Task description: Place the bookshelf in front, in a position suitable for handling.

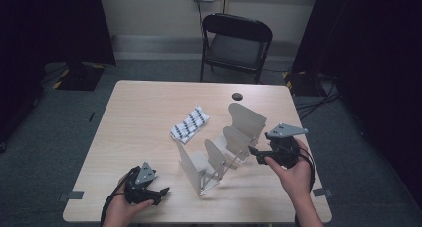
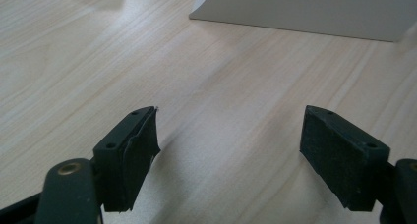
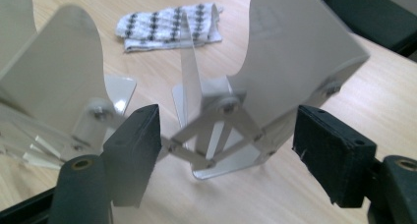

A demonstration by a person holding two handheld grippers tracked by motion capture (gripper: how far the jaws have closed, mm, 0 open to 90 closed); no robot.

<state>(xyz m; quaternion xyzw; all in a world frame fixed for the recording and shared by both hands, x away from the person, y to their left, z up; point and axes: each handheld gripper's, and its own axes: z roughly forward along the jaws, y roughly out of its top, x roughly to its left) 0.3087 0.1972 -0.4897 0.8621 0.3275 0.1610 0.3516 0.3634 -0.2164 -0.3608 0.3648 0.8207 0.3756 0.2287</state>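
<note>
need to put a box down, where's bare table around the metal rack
The table's far left, beyond the left gripper, is bare. Crowded: folded cloth, rack and right gripper fill the middle and right.

rack [image 1: 219, 147]: matt grey metal | table [image 1: 139, 127]: smooth pale wood | cloth [image 1: 190, 124]: patterned fabric

The rack [image 1: 219, 150] with its upright divider plates is pale grey-white metal, its crossed struts the same light tone. The folded cloth [image 1: 190, 124] beside it is white with rows of small black dots and diamonds. The table [image 1: 139, 117] is light wood with fine grain. Both tools, left tool [image 1: 160, 192] and right tool [image 1: 254, 154], are black, each topped by a grey plate. A small black disc [image 1: 237, 96] lies on the table; the chair [image 1: 235, 43] is black.
</note>
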